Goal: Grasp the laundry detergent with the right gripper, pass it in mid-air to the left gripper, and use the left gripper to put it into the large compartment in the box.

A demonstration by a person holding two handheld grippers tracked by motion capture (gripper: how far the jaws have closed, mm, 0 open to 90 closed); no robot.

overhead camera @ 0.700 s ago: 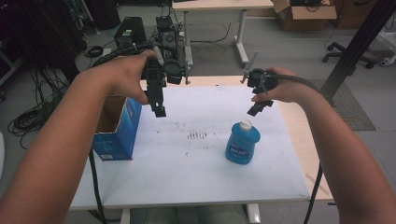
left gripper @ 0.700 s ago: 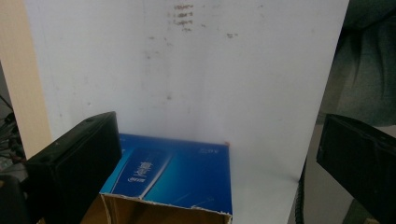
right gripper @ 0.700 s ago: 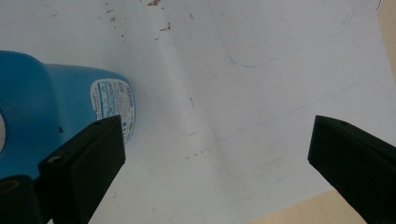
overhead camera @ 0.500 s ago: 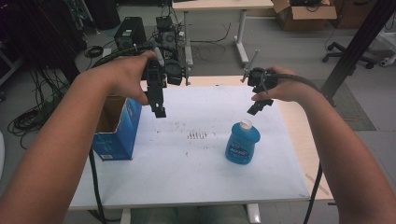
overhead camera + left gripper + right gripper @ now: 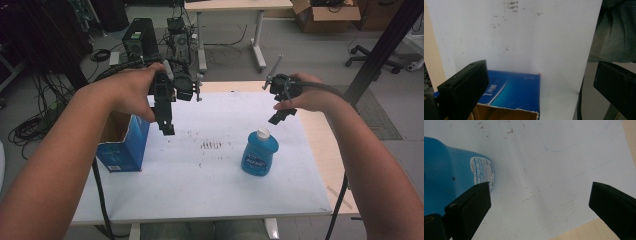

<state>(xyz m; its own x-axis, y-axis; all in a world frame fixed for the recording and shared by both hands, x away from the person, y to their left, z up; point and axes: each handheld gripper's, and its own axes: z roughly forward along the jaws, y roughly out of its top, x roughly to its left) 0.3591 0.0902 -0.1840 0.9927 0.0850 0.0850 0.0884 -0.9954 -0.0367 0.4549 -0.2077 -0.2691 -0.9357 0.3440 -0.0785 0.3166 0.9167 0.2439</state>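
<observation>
A blue plastic bottle (image 5: 259, 156) with a white cap stands upright on the white sheet (image 5: 210, 170), right of the middle. An open blue cardboard box (image 5: 122, 145) stands at the sheet's left edge. My left gripper (image 5: 167, 125) hangs in the air just right of the box, pointing down, open and holding nothing. In the left gripper view its wide jaws (image 5: 541, 71) frame the box (image 5: 511, 92) below. My right gripper (image 5: 281, 116) hovers above and slightly behind the bottle, open and empty. The right gripper view has the bottle (image 5: 449, 175) beside the left one of the gripper's spread jaws (image 5: 539, 191).
The white sheet covers most of a light wooden table (image 5: 330, 150), with bare wood along its right side. Small dark marks (image 5: 212, 145) dot the sheet's middle. Behind the table, equipment (image 5: 140, 40), cables and another desk (image 5: 230, 10) stand on the floor.
</observation>
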